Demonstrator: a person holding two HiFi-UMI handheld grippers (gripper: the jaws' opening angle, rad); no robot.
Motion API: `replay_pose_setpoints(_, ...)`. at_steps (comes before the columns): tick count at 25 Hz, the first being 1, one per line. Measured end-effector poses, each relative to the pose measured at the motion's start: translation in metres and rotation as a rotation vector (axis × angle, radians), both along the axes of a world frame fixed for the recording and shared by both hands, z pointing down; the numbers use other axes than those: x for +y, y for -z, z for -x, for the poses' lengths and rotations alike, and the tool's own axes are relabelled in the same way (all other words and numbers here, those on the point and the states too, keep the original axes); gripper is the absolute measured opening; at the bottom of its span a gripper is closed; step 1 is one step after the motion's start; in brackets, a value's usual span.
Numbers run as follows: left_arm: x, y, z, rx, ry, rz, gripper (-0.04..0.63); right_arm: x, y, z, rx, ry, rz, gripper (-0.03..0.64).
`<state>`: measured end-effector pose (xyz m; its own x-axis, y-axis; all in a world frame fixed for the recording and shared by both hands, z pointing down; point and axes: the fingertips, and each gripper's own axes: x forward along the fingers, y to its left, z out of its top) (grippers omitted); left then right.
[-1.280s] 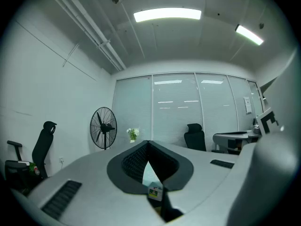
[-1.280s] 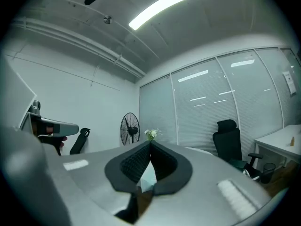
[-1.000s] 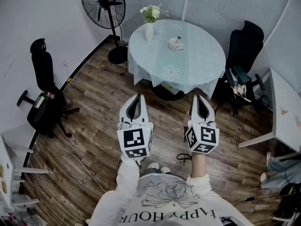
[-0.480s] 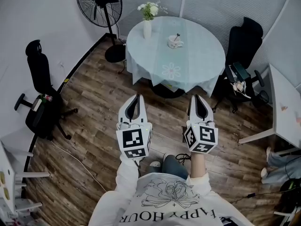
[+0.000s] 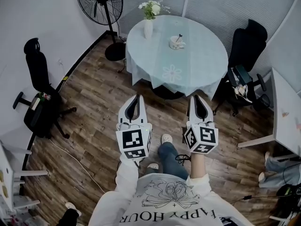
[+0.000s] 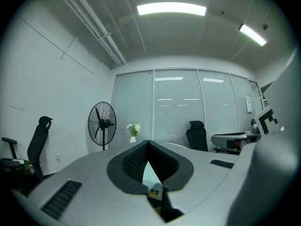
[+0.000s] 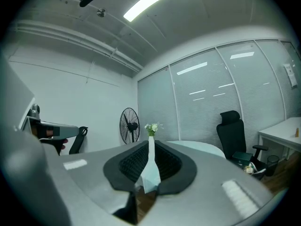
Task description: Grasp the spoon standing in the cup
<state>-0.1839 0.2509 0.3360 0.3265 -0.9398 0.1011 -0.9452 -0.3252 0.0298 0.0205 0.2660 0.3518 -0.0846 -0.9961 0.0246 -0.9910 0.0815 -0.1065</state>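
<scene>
A white cup (image 5: 176, 44) stands on the round table (image 5: 197, 62) with a light blue cloth, far ahead of me. A dark-handled spoon (image 5: 179, 36) stands in it. Both grippers are held side by side over the wooden floor, well short of the table and pointing toward it. My left gripper (image 5: 137, 97) (image 6: 148, 142) is shut, its tips meeting on nothing. My right gripper (image 5: 198, 97) (image 7: 150, 142) has just been opening: a narrow slit shows between its jaws, with nothing in it.
A white vase with flowers (image 5: 148, 26) (image 7: 151, 128) stands at the table's left edge. A pedestal fan (image 5: 99, 4) is at the back left. Black office chairs stand left (image 5: 40, 93) and right (image 5: 247, 46). A white desk (image 5: 287, 112) is at the right, cables on the floor.
The person's leg and shoe have swung forward under the grippers. Both grippers keep their places in the head view, and the room has shifted slightly around them.
</scene>
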Motion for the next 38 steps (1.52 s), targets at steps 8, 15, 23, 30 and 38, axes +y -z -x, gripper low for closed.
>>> replay_pose_setpoints(8, -0.068, -0.001, -0.022, -0.004, 0.032, -0.004, 0.006, -0.077, 0.001, -0.018, -0.003, 0.046, -0.010, 0.035)
replay_pose_setpoints(15, -0.135, 0.005, -0.056, -0.006, 0.064, -0.009, 0.006, -0.152, 0.012, -0.053, 0.001, 0.081, -0.026, 0.035)
replay_pose_setpoints(23, -0.205, 0.009, -0.094, -0.003, 0.075, -0.015, 0.006, -0.224, 0.012, -0.091, 0.003, 0.103, -0.022, 0.035)
replay_pose_setpoints(30, -0.240, 0.002, -0.113, -0.006, 0.081, -0.004, 0.006, -0.261, 0.002, -0.110, -0.004, 0.110, -0.009, 0.044)
replay_pose_setpoints(38, -0.262, -0.012, -0.112, -0.017, 0.090, 0.031, 0.006, -0.288, -0.016, -0.112, -0.020, 0.111, 0.031, 0.049)
